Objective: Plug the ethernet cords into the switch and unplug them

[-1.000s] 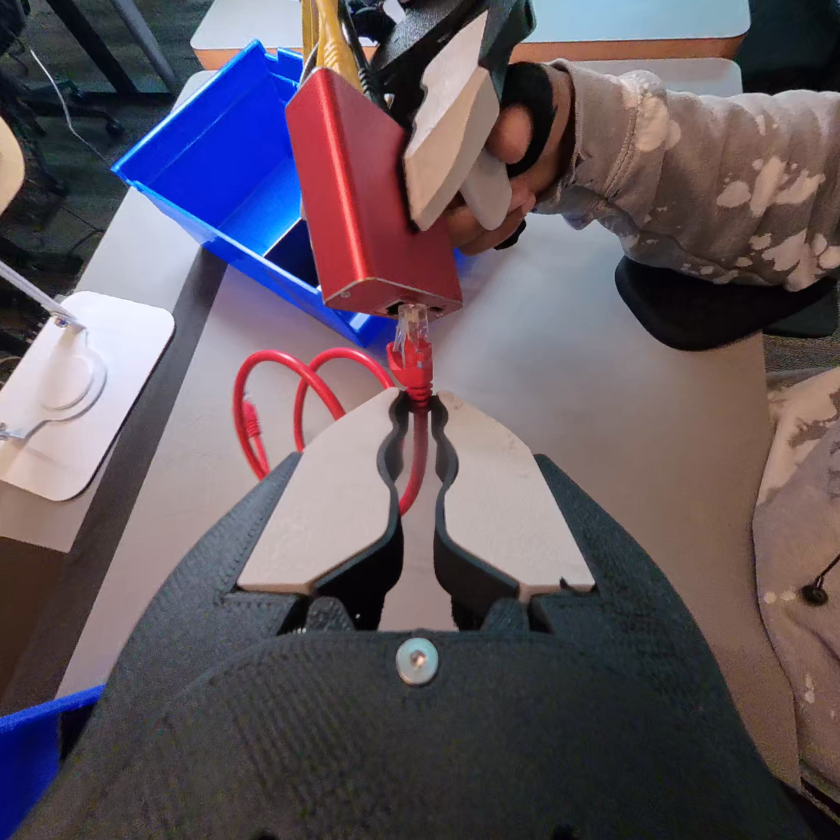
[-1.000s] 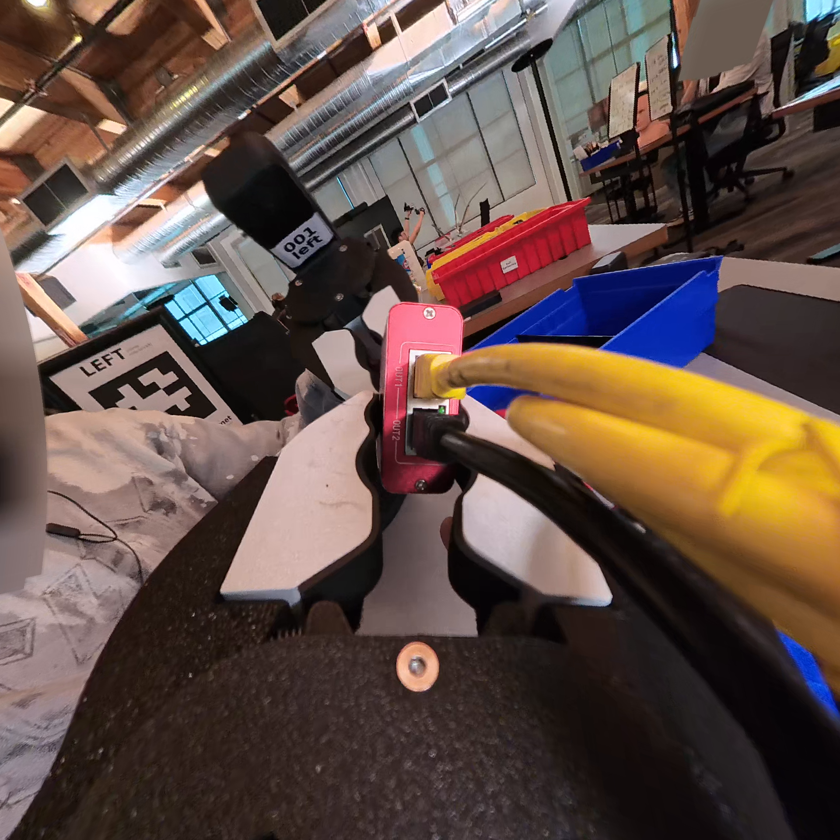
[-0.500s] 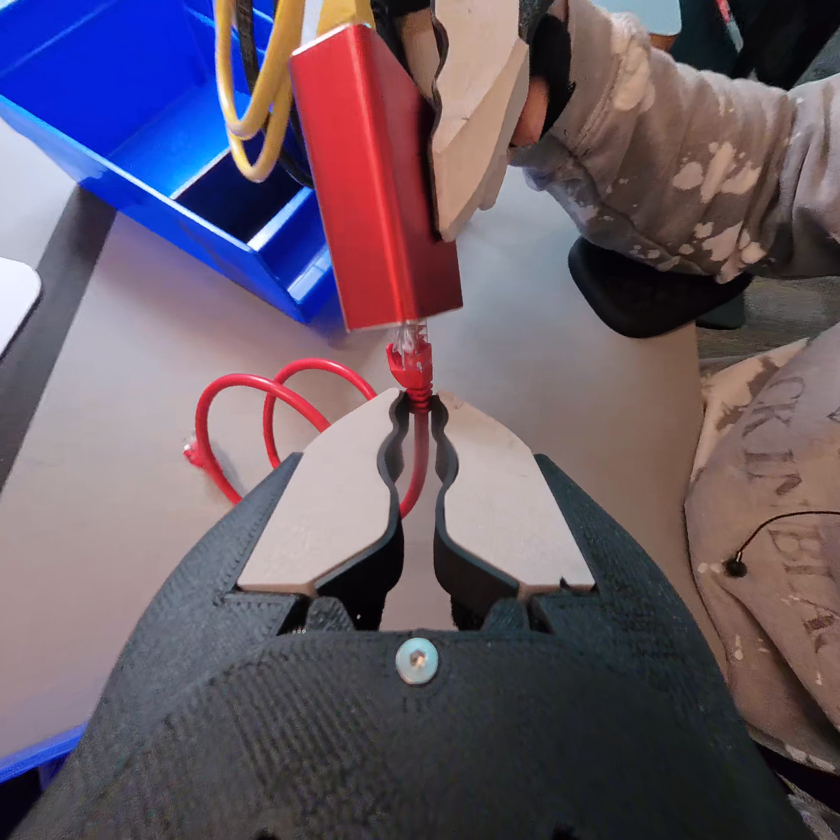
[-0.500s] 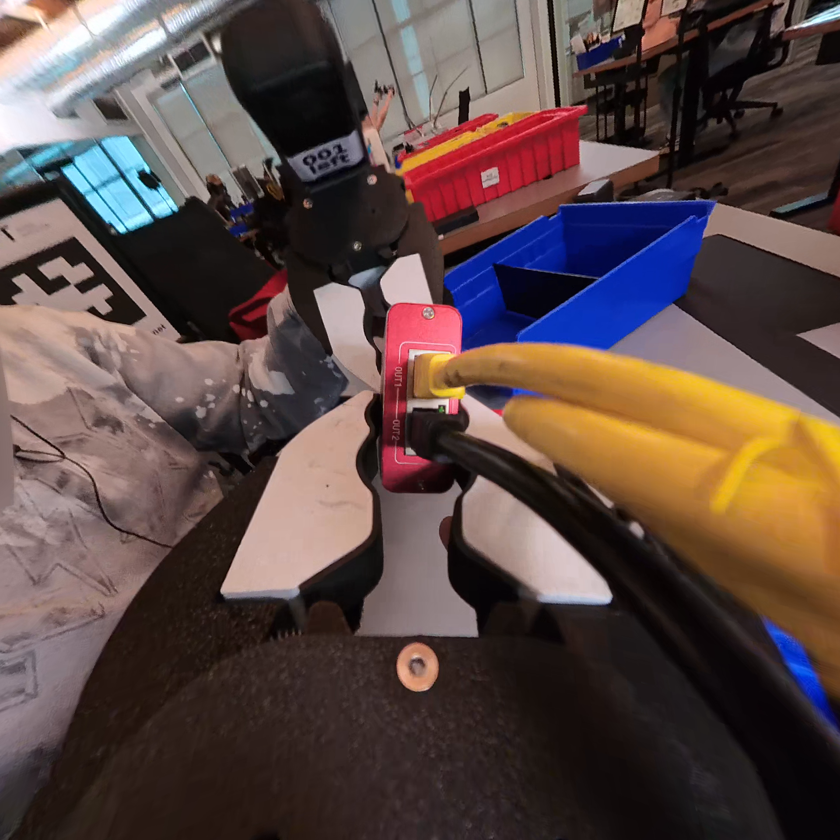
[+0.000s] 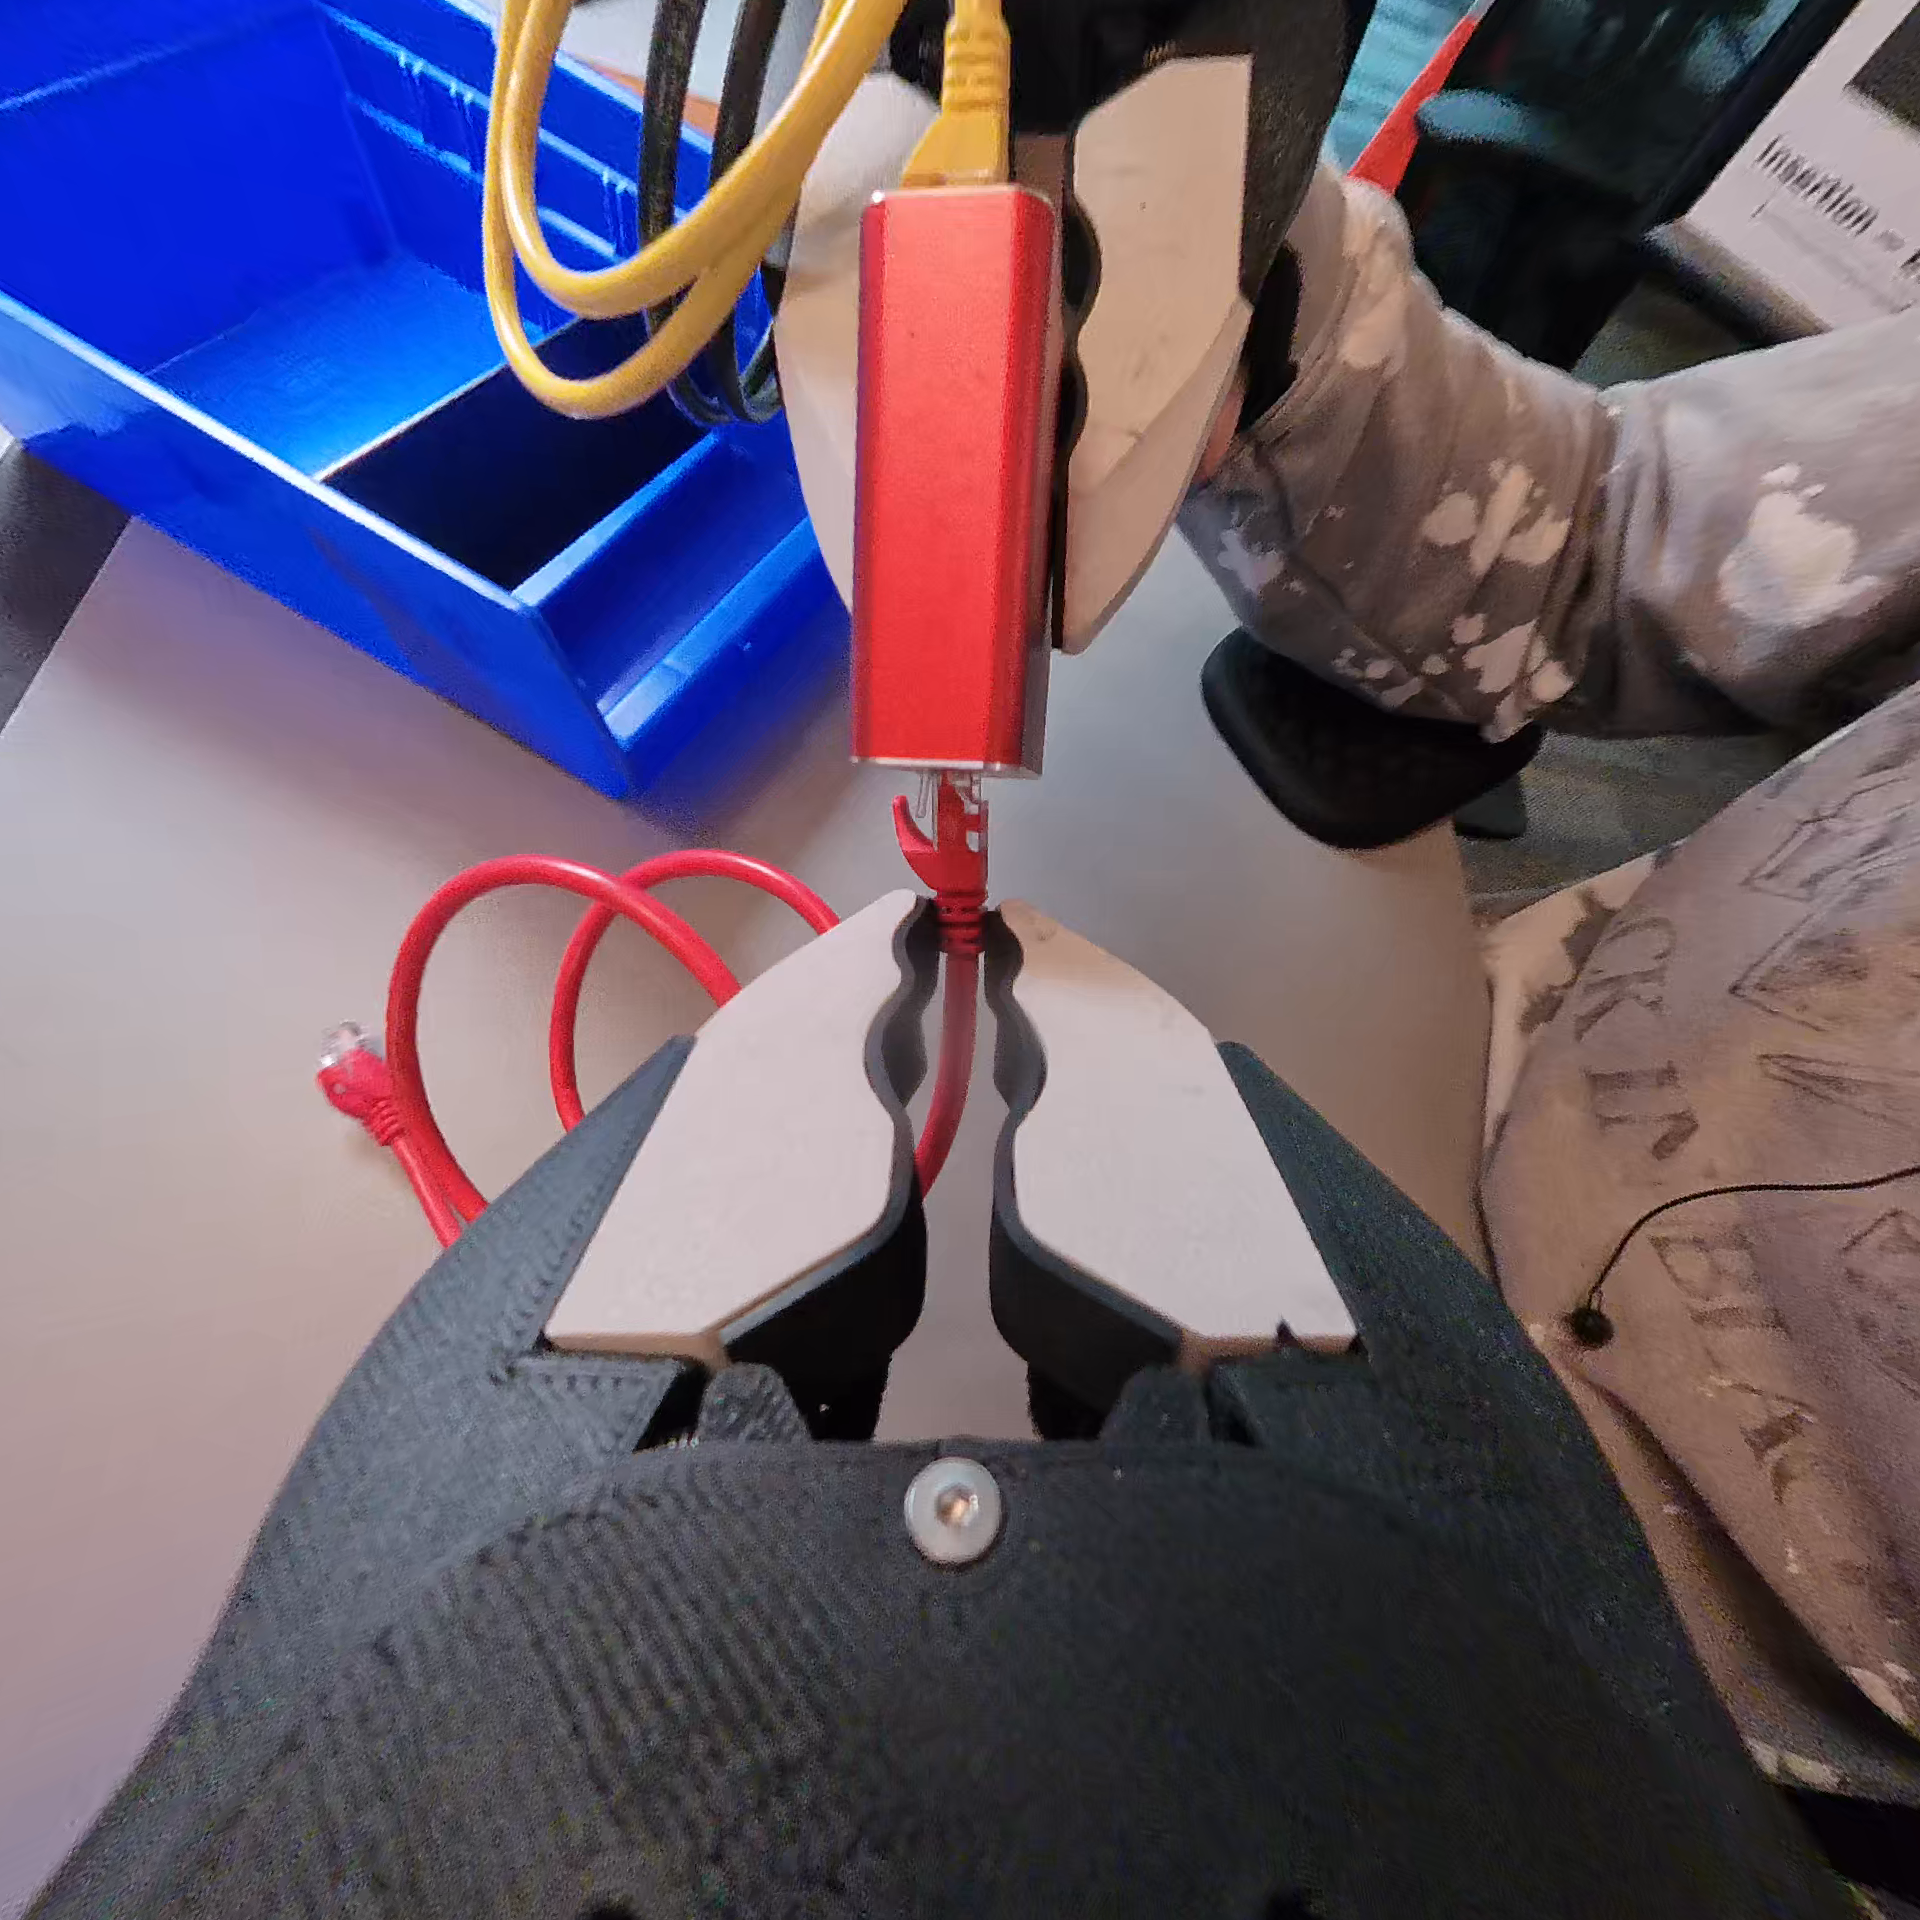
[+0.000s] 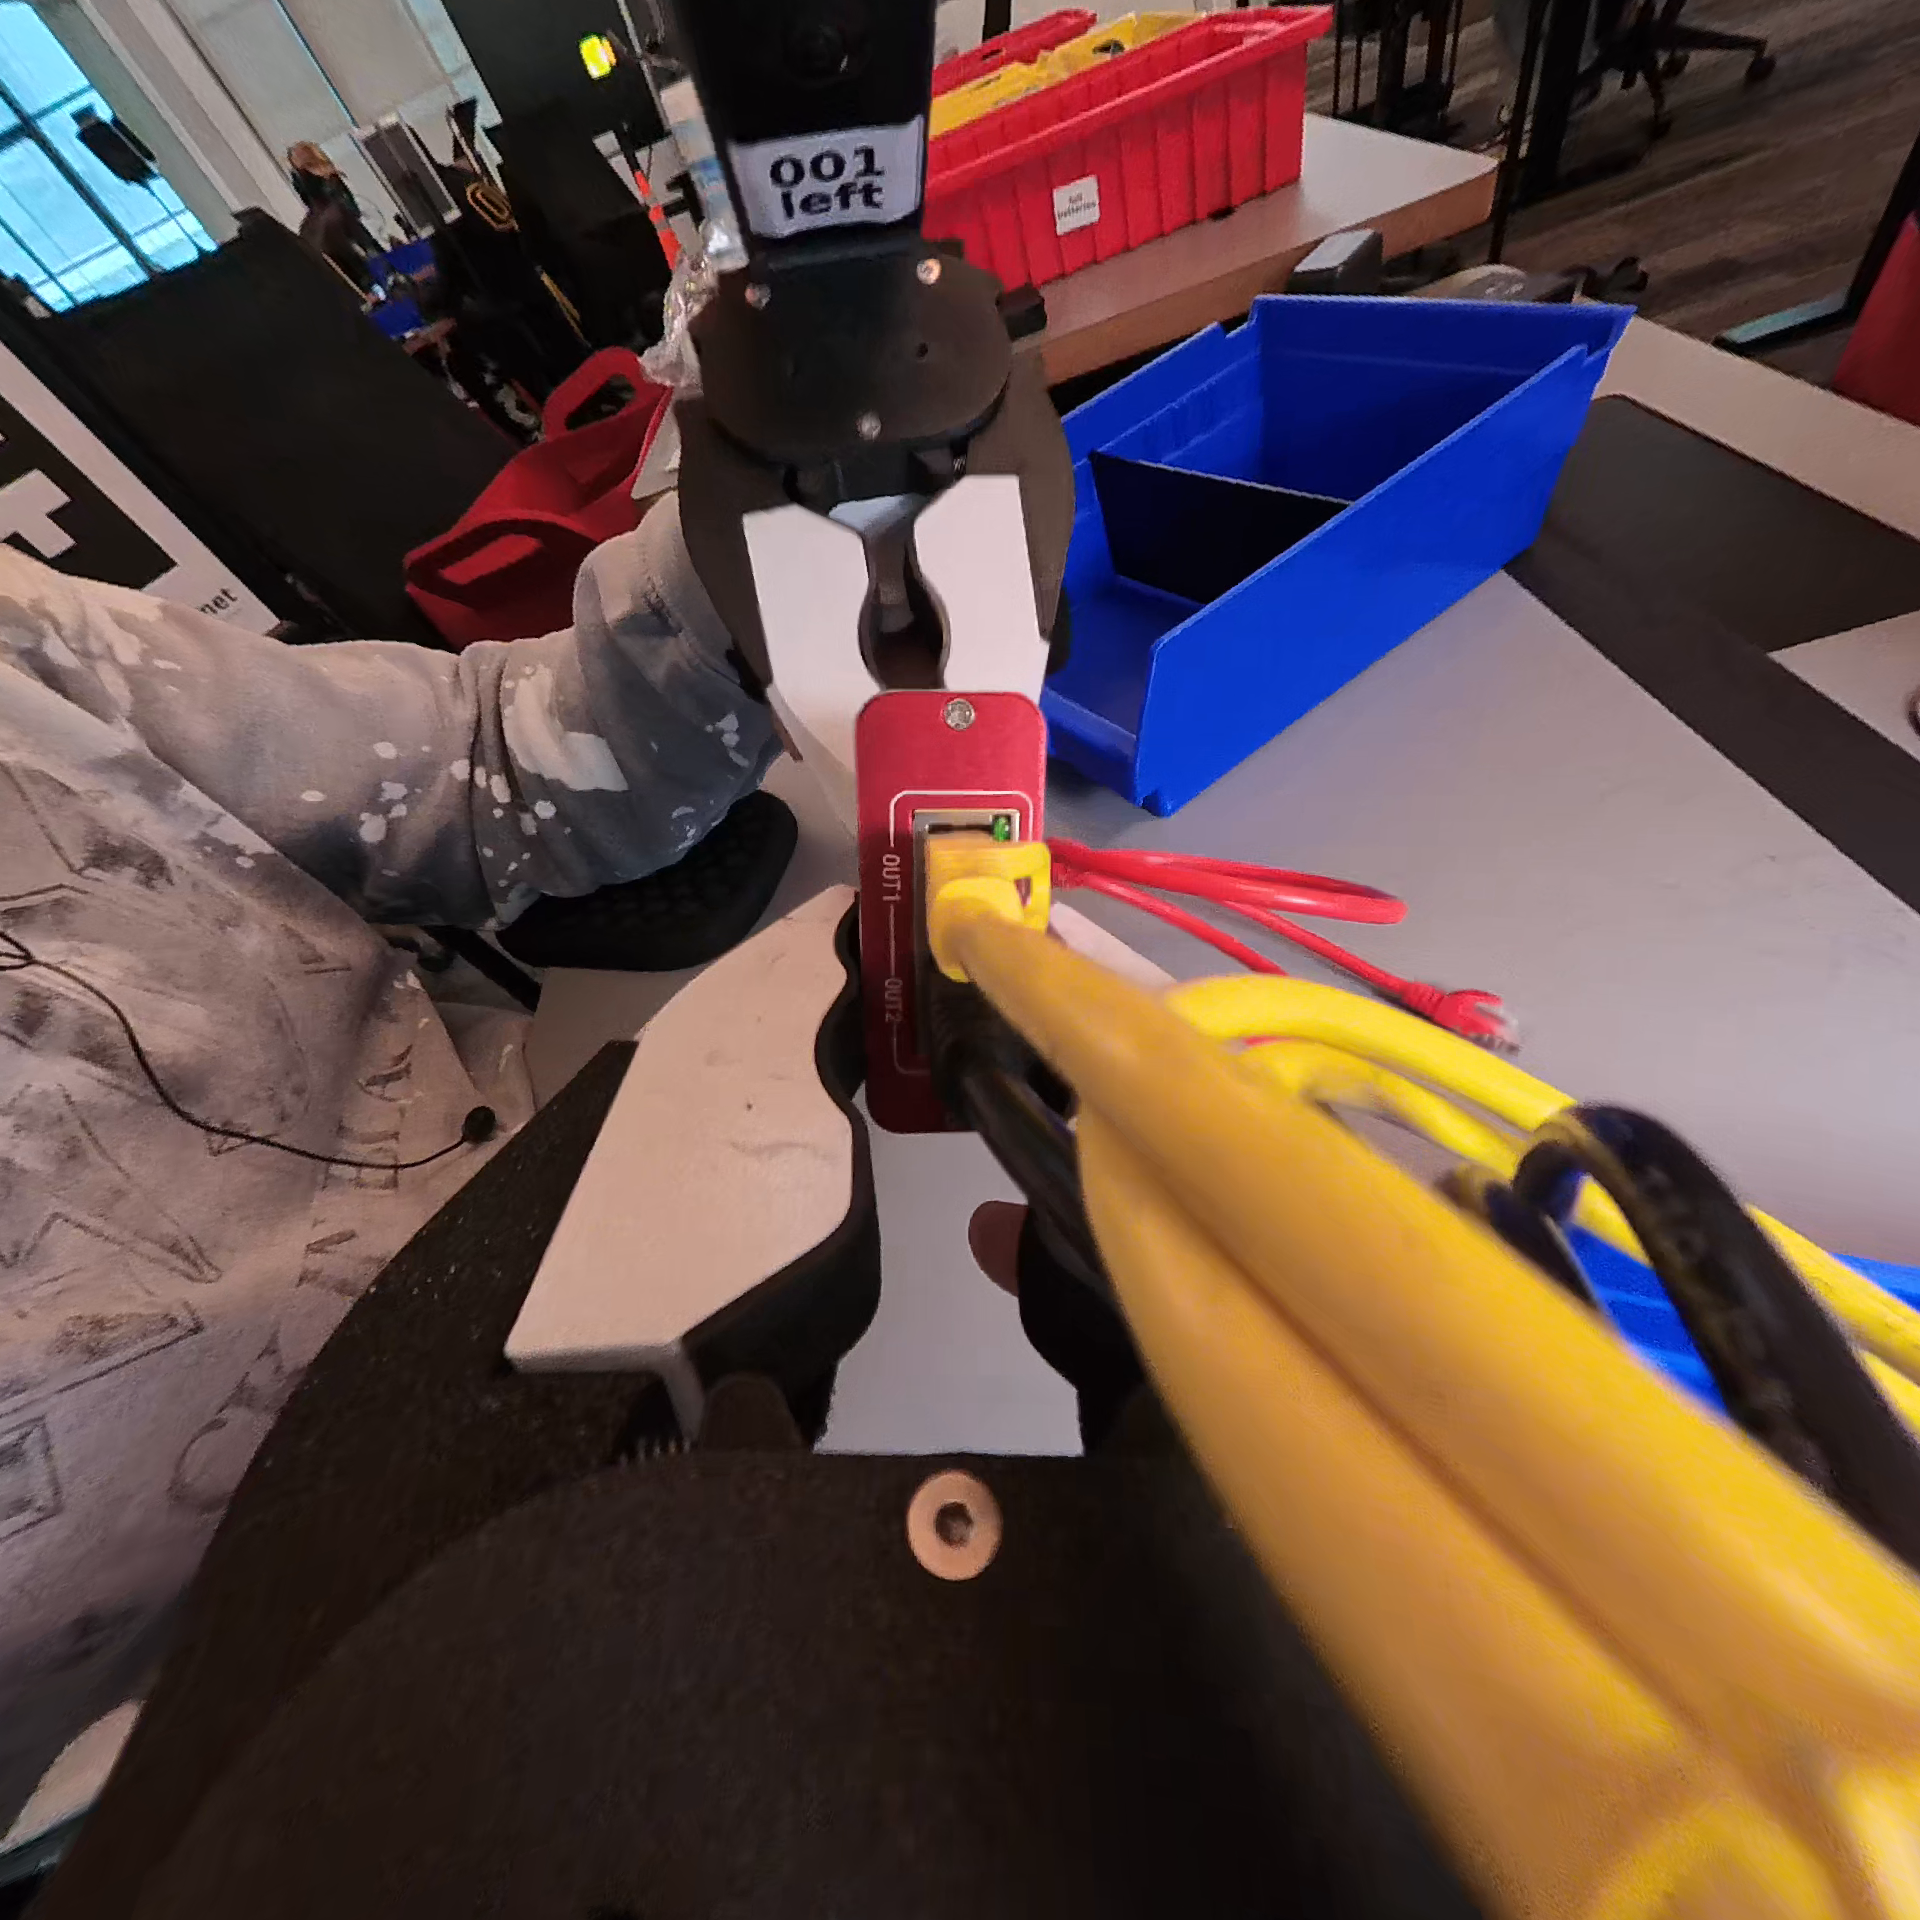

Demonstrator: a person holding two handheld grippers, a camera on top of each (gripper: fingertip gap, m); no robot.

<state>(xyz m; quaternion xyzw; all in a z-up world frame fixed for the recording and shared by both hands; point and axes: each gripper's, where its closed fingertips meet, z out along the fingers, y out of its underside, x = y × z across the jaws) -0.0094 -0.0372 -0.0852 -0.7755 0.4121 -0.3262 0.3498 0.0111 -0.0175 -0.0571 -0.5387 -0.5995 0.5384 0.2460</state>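
Left wrist view. We hold the left gripper (image 5: 958, 914) with its jaws drawn narrow, pinching the red cord (image 5: 951, 1049) just behind its plug (image 5: 940, 831). The plug's clear tip sits at the near end of the switch (image 5: 951, 478), partly in the port; whether it has latched we cannot tell. The rest of the cord loops on the grey table (image 5: 208, 935), its free end (image 5: 348, 1070) lying loose. The right gripper (image 5: 1039, 343) clamps the red switch from both sides, held above the table. A yellow cord (image 5: 582, 260) and a black cord (image 5: 665, 156) leave the switch's far end and hang over the blue bin (image 5: 416, 582).

Right wrist view. We see the right gripper's jaws closed on the switch; the finger on the right side is hidden behind the cords. The yellow cord is seated in the upper port, the black cord in the lower. The left gripper faces us from beyond the switch.

Progress, by our judgement: two cords in, the red one mid-insertion. Left to do: seat it fully, then unplug all three.
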